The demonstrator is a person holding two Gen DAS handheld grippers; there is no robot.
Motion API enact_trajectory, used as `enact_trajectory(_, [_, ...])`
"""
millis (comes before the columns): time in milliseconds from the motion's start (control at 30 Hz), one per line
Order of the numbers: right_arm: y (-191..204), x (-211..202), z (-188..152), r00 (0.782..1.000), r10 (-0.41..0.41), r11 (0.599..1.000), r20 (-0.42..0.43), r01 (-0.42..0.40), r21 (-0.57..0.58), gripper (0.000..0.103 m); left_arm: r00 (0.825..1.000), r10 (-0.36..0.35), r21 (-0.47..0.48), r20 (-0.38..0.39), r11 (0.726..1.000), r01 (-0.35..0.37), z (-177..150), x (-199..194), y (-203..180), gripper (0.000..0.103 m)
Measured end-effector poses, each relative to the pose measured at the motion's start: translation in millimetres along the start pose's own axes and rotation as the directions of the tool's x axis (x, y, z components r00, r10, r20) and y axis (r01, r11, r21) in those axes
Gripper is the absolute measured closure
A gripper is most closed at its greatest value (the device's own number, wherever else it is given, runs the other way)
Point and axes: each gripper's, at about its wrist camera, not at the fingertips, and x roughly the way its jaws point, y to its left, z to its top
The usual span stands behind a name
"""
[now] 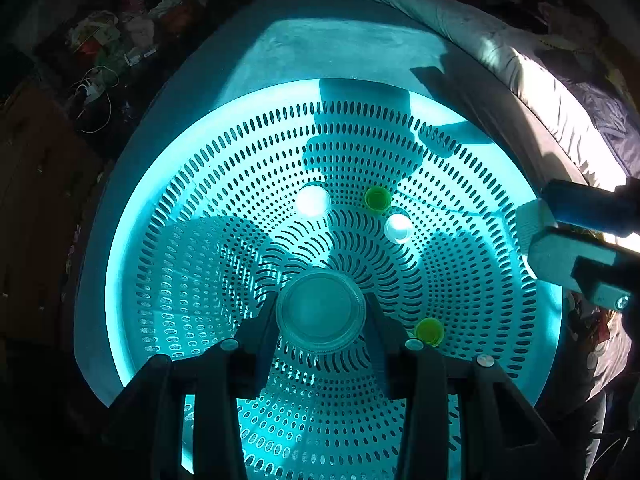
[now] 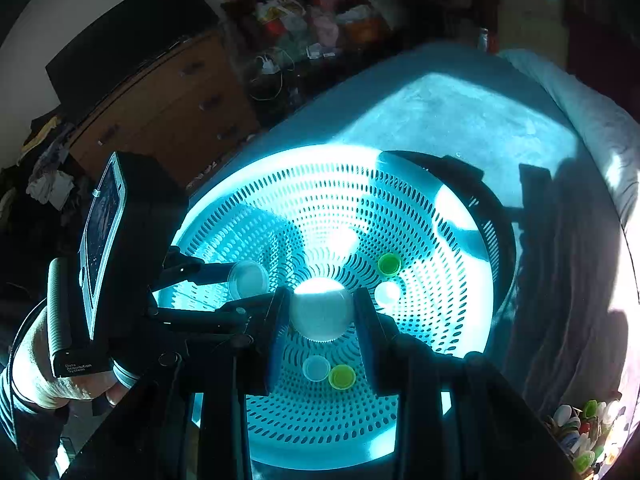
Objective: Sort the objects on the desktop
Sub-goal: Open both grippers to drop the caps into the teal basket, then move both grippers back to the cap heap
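Note:
A teal perforated colander (image 1: 120, 264) (image 2: 280, 160) fills both views. My left gripper (image 1: 322, 302) hangs over its middle, shut on a clear round lid (image 1: 320, 312) (image 2: 248, 280). My right gripper (image 2: 322, 314) reaches in from the colander's right rim (image 1: 526, 240). A white ribbed cap (image 2: 320, 308) sits between its fingers, and the jaws stand just wider than the cap. On the colander floor lie two green caps (image 1: 377, 199) (image 1: 429, 330) and two white ones (image 1: 313, 200) (image 1: 398, 228). The right wrist view adds a pale cap (image 2: 316, 368) beside a green one (image 2: 342, 376).
The colander stands on a teal tabletop (image 1: 340, 48). A heap of mixed caps (image 2: 580, 432) lies at the lower right on cloth. A quilted bed (image 1: 540, 80) borders the right side. A wooden dresser (image 2: 160, 108) and floor clutter are behind. A person's hand (image 2: 60, 372) holds the left gripper.

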Motion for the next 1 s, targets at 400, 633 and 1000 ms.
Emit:
enact_trajectory(400, [-10.7,-91.6,-53.8,0.959,-0.010,1.000,0.283,0.004,0.021,0.025,0.983,0.025,0.057,0.184,0.998,-0.037,-18.6,-68.8,-46.1,0.047])
enact_trajectory(633, [-103.2,-167.7,-214.2,0.912,-0.273,0.956,0.307,0.223,0.189,0.024,0.915,-0.158,0.308,0.371,0.951,0.039,-89.2,-115.4,-186.5,0.021])
enact_trajectory(1000, [-188.9,-138.1,-405.2,0.937,-0.345,0.892,0.043,0.314,0.325,0.046,0.953,-0.283,0.328,0.106,0.915,0.235,-168.5,-11.8,-297.0,0.021])
